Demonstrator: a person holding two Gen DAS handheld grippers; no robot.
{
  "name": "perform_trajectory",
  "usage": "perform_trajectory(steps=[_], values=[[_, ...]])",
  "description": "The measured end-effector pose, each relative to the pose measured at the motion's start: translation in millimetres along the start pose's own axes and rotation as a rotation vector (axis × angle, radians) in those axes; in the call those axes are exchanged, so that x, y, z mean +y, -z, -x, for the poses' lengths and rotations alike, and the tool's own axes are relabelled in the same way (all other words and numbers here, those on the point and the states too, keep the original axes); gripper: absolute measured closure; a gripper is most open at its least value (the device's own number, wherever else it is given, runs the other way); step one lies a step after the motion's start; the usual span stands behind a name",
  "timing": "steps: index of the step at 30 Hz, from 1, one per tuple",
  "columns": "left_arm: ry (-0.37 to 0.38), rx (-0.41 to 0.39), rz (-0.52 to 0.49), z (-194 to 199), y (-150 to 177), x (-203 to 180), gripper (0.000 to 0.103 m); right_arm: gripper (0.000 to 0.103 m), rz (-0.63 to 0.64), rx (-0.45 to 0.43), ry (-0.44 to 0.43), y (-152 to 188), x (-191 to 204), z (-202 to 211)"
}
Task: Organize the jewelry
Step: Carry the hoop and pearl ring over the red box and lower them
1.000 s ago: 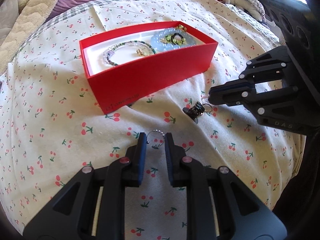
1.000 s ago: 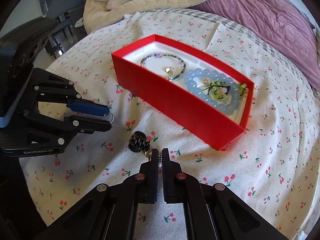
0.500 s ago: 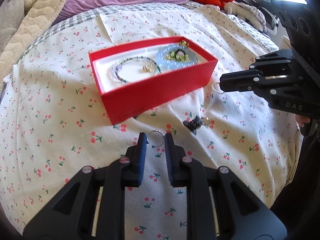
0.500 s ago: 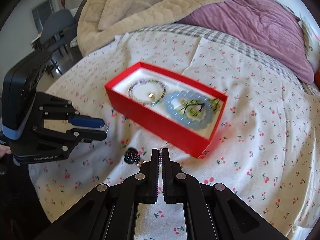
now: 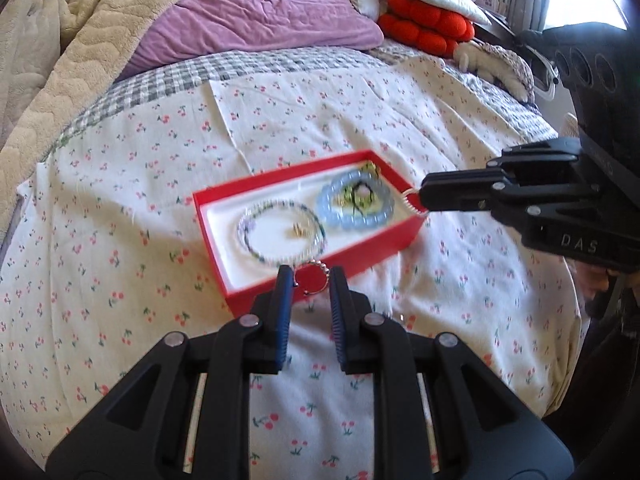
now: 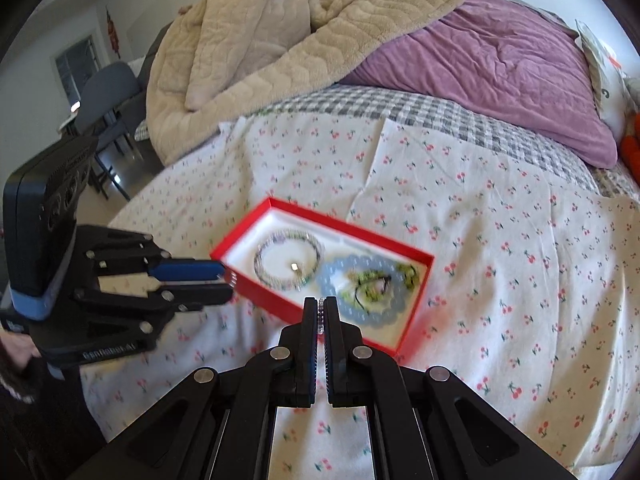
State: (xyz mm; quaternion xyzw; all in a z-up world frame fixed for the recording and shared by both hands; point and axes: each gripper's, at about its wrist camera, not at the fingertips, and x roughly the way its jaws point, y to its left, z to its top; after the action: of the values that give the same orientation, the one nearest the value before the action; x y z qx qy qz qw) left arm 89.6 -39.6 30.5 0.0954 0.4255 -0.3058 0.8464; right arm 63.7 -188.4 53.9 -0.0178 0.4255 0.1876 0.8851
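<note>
Cherry-print bedspread [image 5: 120, 208] carries the red jewelry box [image 5: 316, 268]; inside lie a pale beaded bracelet [image 5: 280, 232] and a blue bead bracelet [image 5: 352, 204], so sorting looks partly done. Left gripper [image 5: 310, 280] fingers clamp a small beaded ring [image 5: 316, 276] over the box's near wall; right gripper [image 6: 319, 312] fingers are pinched tight on another beaded ring [image 6: 320, 314]. Both rings remain to be placed in the box.

Each view is taken from a wrist, angled steeply down along its fingers from fairly near. The red box [image 5: 308, 236] [image 6: 320, 276] and the cherry-print bedspread [image 5: 120, 240] [image 6: 500, 260] are shared, seen from opposite sides.
</note>
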Motion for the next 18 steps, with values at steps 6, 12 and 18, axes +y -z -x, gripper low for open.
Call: perform_trajectory(steps=[6,12,18], values=[[-0.001,-0.001,0.019,-7.8,-10.2,0.3,0.083,0.1,-0.035,0.009,-0.022,-14.6,3.1,-18.2],[-0.022,0.004,0.053,-20.3,-16.0,8.6,0.083,0.1,-0.065,0.024,-0.022,-19.8,1.5,-34.3],[-0.026,0.011,0.073,-31.6,-18.3,15.7,0.083,0.1,-0.071,0.051,-0.019,-20.5,-2.6,-47.4]])
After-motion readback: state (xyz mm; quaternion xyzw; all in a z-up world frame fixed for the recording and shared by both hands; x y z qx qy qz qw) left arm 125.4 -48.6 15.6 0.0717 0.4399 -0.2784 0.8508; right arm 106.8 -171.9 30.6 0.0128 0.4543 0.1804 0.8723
